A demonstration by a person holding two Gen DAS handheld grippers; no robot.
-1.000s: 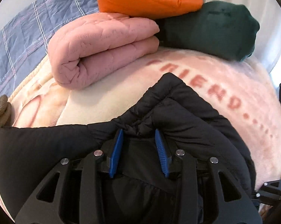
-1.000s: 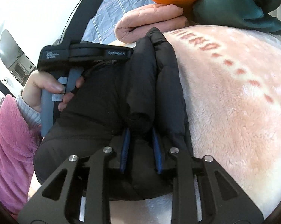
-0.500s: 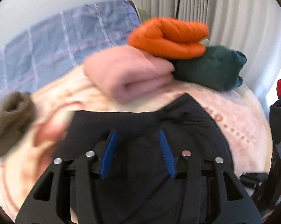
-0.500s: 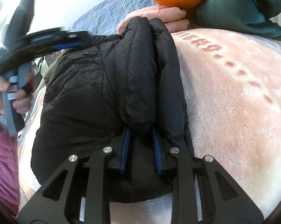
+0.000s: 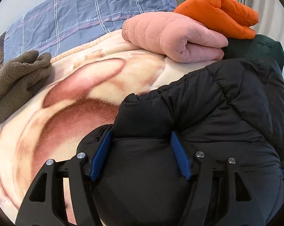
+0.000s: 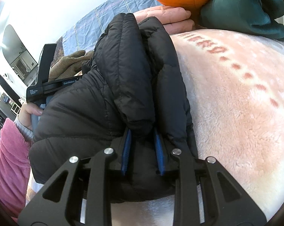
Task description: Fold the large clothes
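Observation:
A black puffer jacket (image 5: 217, 109) lies bunched on a pink fleece blanket (image 5: 53, 116) on the bed. My left gripper (image 5: 140, 137) has its blue pads wide apart with a thick roll of the jacket between them. My right gripper (image 6: 142, 133) is shut on a fold of the same jacket (image 6: 126, 71), which rises in a ridge ahead of it. The left gripper's body (image 6: 47, 88) and the hand holding it show at the left of the right wrist view, partly behind the jacket.
Folded clothes are stacked at the far side: a pink quilted roll (image 5: 175, 37), an orange puffer (image 5: 221, 13) and a dark green fleece (image 6: 243, 9). A brown fleece (image 5: 15, 79) lies at the left. A blue plaid pillow (image 5: 85, 18) is behind.
My left gripper has swung left and its jaws have spread wider around the jacket's bulk. The jacket has been drawn into a taller bunch. My right gripper keeps its hold.

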